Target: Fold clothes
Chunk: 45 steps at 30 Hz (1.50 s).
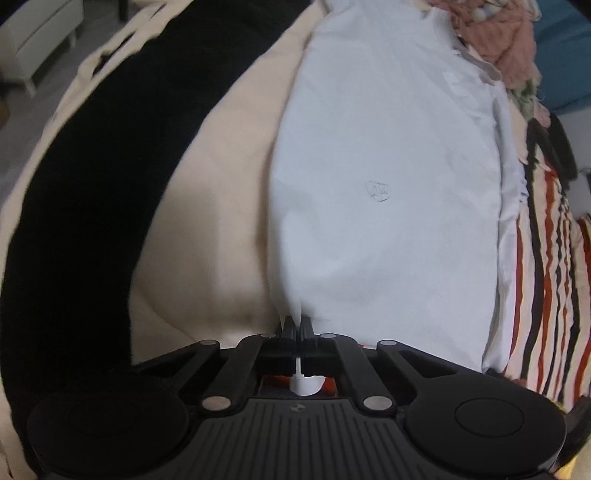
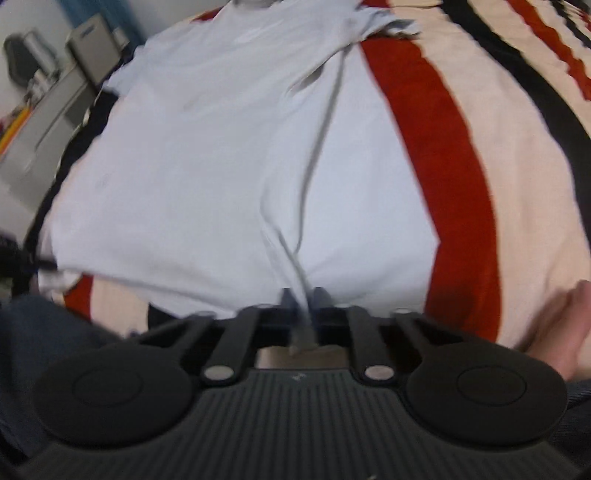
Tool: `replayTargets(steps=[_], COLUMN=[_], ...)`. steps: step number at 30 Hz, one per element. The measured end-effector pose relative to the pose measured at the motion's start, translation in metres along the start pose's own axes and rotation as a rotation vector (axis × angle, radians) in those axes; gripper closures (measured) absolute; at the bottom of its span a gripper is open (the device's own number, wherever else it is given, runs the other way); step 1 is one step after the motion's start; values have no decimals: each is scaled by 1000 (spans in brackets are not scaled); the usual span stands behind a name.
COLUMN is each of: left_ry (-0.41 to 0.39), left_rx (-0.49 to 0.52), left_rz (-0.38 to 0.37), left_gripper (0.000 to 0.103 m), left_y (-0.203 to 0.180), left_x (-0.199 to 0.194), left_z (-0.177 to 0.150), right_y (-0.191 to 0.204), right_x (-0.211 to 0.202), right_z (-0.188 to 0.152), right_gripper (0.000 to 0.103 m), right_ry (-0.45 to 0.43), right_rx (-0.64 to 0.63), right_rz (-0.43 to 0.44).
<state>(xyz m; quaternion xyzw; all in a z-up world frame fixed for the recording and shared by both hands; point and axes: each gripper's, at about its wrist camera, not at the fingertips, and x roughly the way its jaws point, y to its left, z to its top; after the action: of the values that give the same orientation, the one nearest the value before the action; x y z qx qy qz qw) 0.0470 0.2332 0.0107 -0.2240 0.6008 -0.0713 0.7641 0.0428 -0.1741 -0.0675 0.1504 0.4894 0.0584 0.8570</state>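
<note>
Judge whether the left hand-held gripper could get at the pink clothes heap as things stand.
Probably not yet: the left hand-held gripper is shut on the white shirt, and the pink clothes heap lies beyond the shirt's far end.

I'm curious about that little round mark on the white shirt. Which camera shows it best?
The left wrist view: the mark sits mid-frame on the shirt, its outline fairly sharp, though too small to read. The right wrist view shows the shirt blurred, with no mark to make out.

White shirt [image 1: 388, 177]: thin smooth matt cloth. Striped blanket [image 2: 461, 155]: soft fuzzy cloth. Left gripper [image 1: 298, 325], right gripper [image 2: 303, 301]: matt black ribbed plastic, shiny metal pivot pins.
</note>
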Motion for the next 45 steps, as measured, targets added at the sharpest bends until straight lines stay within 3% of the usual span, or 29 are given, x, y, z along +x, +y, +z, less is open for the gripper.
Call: replayTargets(steps=[2, 4, 6, 8, 10, 15, 17, 18, 19, 21, 22, 23, 25, 30, 35, 40, 45], left_ry=[-47, -78, -107, -139, -157, -108, -90, -99, -112, -172, -203, -254, -366, -546, -666, -676, -698], left_rx=[19, -33, -91, -130, -156, -115, -61, -27, 10, 107, 157, 209, 316, 419, 456, 461, 475], left_rz=[-59, -203, -294, -327, -305, -126, -93, -63, -29, 51, 92, 133, 216, 174, 67, 13, 47], left_gripper=[103, 103, 103, 103, 103, 102, 96, 86, 71, 50, 39, 35, 19, 13, 8, 7, 7], left_y=[-1, 12, 26, 39, 49, 55, 49, 43, 37, 22, 14, -1, -33, -113, -189, -240, -216], left_x=[-19, -45, -67, -82, -88, -65, -64, -67, -71, -81, -86, -94, -111, -117, -59, 37, 126], left_z=[-2, -6, -9, -19, -25, -27, -28, -28, -28, -22, -19, -21, -28, -28, -40, -23, 5], right_y=[-13, -28, -47, -65, -77, -86, -82, -80, -78, -72, -67, -61, -50, -7, 25, 18, -1], right_x=[-26, -55, -84, -105, -112, -98, -94, -93, -92, -94, -96, -97, -101, -98, -81, -42, -1], right_z=[6, 11, 17, 21, 21, 14, 12, 11, 10, 13, 17, 21, 29, 65, 96, 93, 87], right_gripper=[98, 98, 98, 98, 98, 97, 95, 94, 90, 61, 32, 19, 20, 21, 21, 21, 21], right_ry=[-70, -136, -183, -210, -211, -157, -145, -141, -137, -156, -183, -219, -290, -488, -665, -786, -745], right_rx=[67, 135, 202, 248, 268, 273, 255, 245, 235, 199, 178, 156, 114, 3, -91, -174, -133], right_rz=[12, 26, 37, 22, 0, -32, -18, -10, -2, 0, -5, -14, -30, -35, -27, -27, -85])
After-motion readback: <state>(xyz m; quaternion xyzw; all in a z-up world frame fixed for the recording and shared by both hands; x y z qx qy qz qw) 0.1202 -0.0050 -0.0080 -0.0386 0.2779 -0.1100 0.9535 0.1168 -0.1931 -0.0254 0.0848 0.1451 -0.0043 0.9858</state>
